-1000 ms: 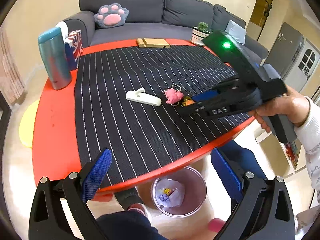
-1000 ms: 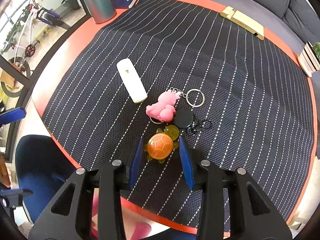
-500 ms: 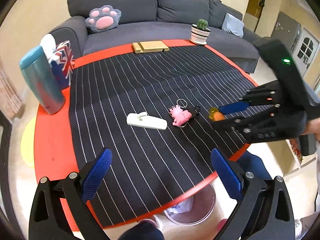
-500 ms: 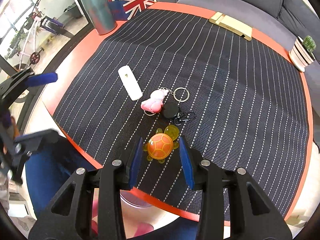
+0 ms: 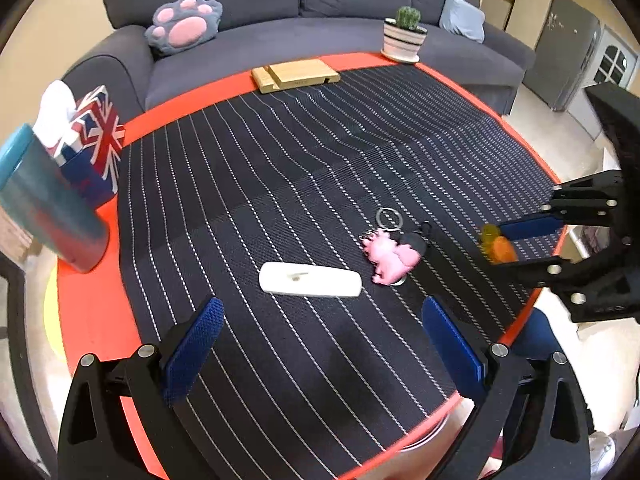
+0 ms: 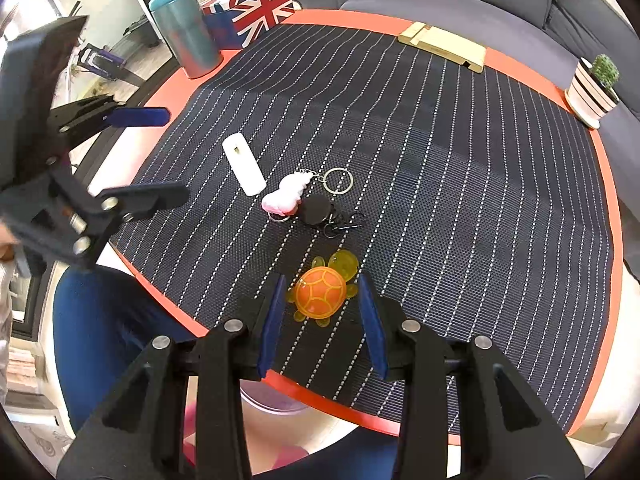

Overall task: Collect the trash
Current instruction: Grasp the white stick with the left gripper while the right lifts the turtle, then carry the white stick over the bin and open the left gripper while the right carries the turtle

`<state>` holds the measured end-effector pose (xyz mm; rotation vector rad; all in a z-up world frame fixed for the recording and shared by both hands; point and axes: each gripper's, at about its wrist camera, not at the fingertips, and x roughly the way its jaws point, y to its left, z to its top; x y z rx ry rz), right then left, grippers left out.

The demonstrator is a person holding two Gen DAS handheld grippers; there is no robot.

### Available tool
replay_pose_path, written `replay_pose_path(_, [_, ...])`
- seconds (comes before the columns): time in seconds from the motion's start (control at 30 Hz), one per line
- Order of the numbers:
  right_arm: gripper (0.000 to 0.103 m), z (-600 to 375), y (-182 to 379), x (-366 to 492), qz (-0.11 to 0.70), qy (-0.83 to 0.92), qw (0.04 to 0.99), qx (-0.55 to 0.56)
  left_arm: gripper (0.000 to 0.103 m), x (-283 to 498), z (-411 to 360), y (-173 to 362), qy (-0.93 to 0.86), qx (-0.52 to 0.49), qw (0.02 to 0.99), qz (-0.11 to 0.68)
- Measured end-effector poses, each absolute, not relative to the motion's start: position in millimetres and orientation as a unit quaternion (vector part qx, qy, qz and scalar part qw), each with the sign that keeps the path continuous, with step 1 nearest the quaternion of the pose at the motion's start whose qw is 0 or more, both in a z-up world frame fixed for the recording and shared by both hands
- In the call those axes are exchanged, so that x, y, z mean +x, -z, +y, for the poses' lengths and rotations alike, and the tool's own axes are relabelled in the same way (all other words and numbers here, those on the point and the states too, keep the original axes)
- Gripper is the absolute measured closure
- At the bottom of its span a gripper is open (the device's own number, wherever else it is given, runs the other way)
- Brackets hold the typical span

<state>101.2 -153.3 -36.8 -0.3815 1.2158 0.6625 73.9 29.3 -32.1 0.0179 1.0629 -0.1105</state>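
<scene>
My right gripper point(image 6: 322, 320) is shut on an orange toy turtle point(image 6: 322, 292) and holds it above the near edge of the round table; the turtle also shows in the left wrist view point(image 5: 498, 246). My left gripper point(image 5: 320, 348) is open and empty above the table's front, near a white oblong piece point(image 5: 310, 279). A pink pig keychain point(image 5: 390, 258) with a black reel point(image 6: 316, 210) lies beside the white piece point(image 6: 244, 165). A bin rim point(image 6: 272, 400) shows below the table edge.
A black striped mat point(image 5: 320, 168) covers the red table point(image 5: 92, 300). A teal tumbler point(image 5: 44, 208), a Union Jack tissue box point(image 5: 94, 140), a wooden stand point(image 5: 296, 75) and a potted cactus point(image 5: 404, 36) stand at the rim. A grey sofa point(image 5: 280, 8) is behind.
My right gripper has lifted the turtle and drawn it back from the keychain toward the table's near edge. My left gripper has moved up and forward over the table; the bin has left its view.
</scene>
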Motion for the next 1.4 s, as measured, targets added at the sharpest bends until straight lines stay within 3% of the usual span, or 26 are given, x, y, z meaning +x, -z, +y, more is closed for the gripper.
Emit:
replay_pose_path(0.33, [0.066, -161.4, 39.1, 106.4, 0.559, -0.298, 0.755, -0.168, 0.01, 97.0, 40.7, 55.0, 0.034, 0.026, 0.85, 0.524])
replay_pose_path(0.43, [0.066, -162.2, 40.4, 106.6, 0.56, -0.298, 0.755, -0.166, 0.028, 99.7, 41.6, 60.2, 0.037, 0.018, 0.846, 0.532])
replay_pose_path(0.7, [0.066, -162.6, 44.0, 107.9, 0.562, -0.299, 0.754, -0.163, 0.054, 103.1, 38.2, 64.0, 0.043, 0.016, 0.845, 0.533])
replay_pose_path(0.87, [0.066, -163.6, 45.6, 108.3, 0.563, -0.297, 0.754, -0.162, 0.082, 105.1, 35.7, 65.1, 0.041, 0.023, 0.843, 0.535])
replay_pose_path(1.4, [0.066, -161.8, 41.9, 107.5, 0.558, -0.299, 0.758, -0.16, 0.096, 100.9, 36.1, 44.0, 0.028, 0.03, 0.857, 0.514])
